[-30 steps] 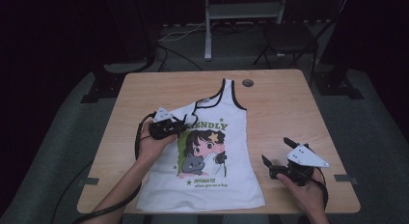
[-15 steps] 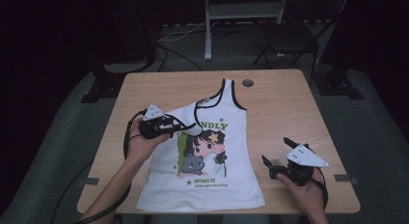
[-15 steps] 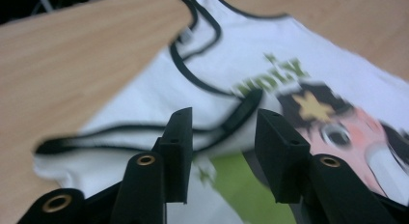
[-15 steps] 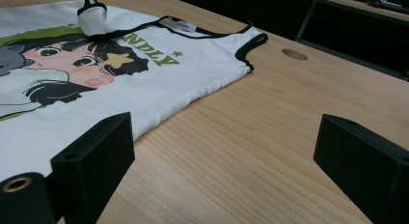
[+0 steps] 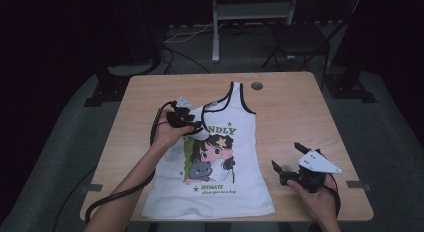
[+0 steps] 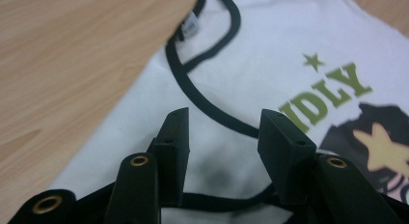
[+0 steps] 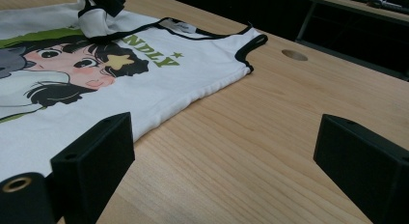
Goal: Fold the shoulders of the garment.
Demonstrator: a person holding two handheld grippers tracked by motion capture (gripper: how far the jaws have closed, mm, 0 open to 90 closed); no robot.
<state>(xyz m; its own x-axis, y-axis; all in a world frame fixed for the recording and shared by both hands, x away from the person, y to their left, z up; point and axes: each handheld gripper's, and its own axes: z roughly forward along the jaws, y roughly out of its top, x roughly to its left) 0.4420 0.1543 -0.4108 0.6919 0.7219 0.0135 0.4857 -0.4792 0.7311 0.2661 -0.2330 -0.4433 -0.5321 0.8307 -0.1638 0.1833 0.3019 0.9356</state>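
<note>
So: 1 tank top (image 5: 215, 157), 2 tools, 1 table (image 5: 290, 107).

The left gripper (image 5: 192, 126) has slid from the middle of the high view toward its left. Its jaws have just been opening, with the folded-over shoulder strap (image 5: 196, 116) of the tank top (image 5: 215, 182) between them.

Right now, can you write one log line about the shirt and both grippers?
tank top: flat on table, left strap folded inward | left gripper: fingers just opening, over strap | right gripper: open, beside shirt
</note>
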